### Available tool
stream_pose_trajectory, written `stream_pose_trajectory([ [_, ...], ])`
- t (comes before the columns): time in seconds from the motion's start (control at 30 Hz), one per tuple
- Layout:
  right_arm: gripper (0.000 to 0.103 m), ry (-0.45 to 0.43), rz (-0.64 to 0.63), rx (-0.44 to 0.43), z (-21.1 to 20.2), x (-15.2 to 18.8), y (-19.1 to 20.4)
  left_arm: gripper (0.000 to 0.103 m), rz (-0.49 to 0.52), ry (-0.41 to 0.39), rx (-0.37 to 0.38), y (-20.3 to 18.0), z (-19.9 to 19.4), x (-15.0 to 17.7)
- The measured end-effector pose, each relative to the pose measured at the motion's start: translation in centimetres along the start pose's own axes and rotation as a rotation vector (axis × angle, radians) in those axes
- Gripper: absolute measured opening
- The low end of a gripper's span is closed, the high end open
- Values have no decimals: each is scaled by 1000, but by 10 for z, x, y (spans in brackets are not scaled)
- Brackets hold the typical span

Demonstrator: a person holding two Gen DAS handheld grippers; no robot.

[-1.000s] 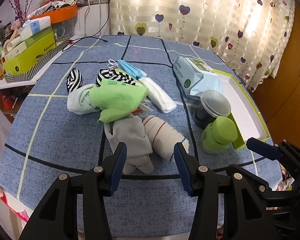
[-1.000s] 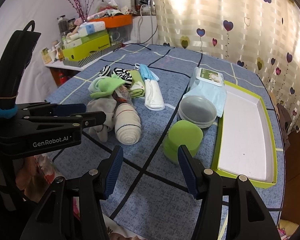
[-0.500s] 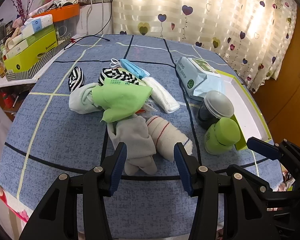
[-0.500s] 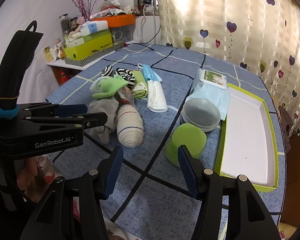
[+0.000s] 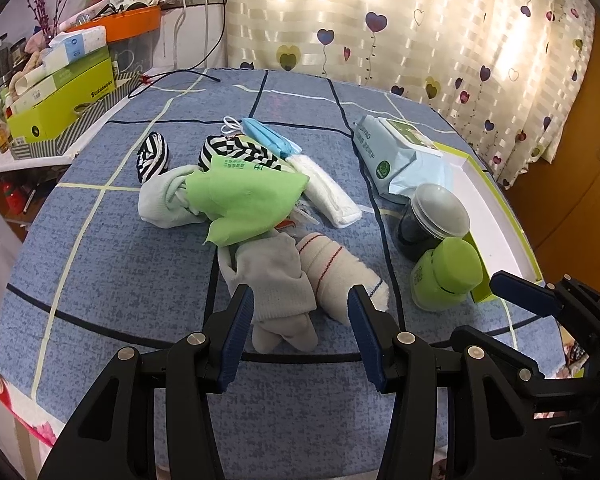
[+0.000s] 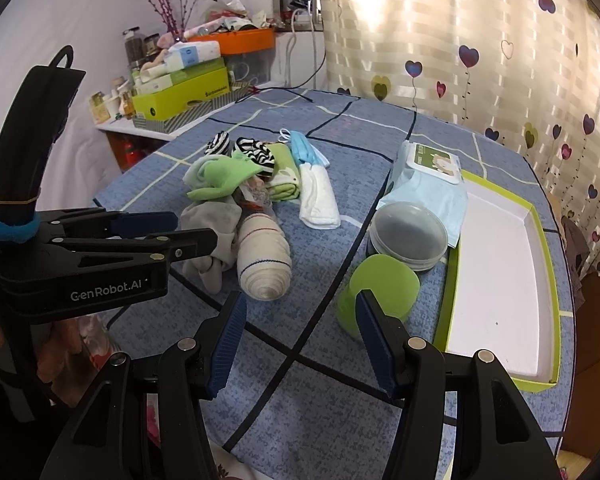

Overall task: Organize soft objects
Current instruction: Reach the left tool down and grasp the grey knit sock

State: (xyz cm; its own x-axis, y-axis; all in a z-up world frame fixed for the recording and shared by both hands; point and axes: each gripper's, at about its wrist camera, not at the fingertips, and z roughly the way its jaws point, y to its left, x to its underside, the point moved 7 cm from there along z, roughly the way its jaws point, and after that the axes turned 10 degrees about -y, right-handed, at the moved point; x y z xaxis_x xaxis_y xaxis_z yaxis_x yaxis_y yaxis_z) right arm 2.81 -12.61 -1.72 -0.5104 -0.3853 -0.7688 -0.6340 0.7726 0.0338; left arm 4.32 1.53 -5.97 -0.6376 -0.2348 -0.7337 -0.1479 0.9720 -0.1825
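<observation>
Left wrist view shows your left gripper [image 5: 300, 320] with its blue fingers spread apart and grasping nothing; it hangs above the blue checked tablecloth [image 5: 100, 260]. Just beyond the fingertips, at 12 o'clock, you see the grey crumpled sock [image 5: 272, 280], and the rolled cream sock with red stripes [image 5: 336, 272] touches it on the right side. Further at 12 o'clock the light green cloth [image 5: 244, 200] lies over the pile, with the black-and-white striped socks [image 5: 236, 150] behind it. At 2 o'clock stand the green plastic jar [image 5: 446, 276] and the dark jar with clear lid [image 5: 430, 220], just beside the green-rimmed white tray [image 5: 496, 220].

In the right wrist view your right gripper [image 6: 300, 340] is also released and empty. The green jar is at 1 o'clock of it.
</observation>
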Motion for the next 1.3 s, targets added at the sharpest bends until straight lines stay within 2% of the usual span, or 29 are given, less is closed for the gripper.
stream_pose_trajectory([
  [0.43,57,-15,-5,-28,6,-8,3,50,-60,-28,51,10,-2,-3],
  [0.73,58,-13,-24,-37,13,-13,8,50,-73,-53,40,24,-3,-6],
  [0.87,58,-10,-35,-39,17,-16,10,50,-120,-40,74,30,2,-3],
  [1.07,58,-7,-43,-40,19,-18,12,50,-139,-38,65,37,10,-3],
  [1.3,58,0,-43,-34,23,-19,8,50,-154,17,69,36,32,6],
])
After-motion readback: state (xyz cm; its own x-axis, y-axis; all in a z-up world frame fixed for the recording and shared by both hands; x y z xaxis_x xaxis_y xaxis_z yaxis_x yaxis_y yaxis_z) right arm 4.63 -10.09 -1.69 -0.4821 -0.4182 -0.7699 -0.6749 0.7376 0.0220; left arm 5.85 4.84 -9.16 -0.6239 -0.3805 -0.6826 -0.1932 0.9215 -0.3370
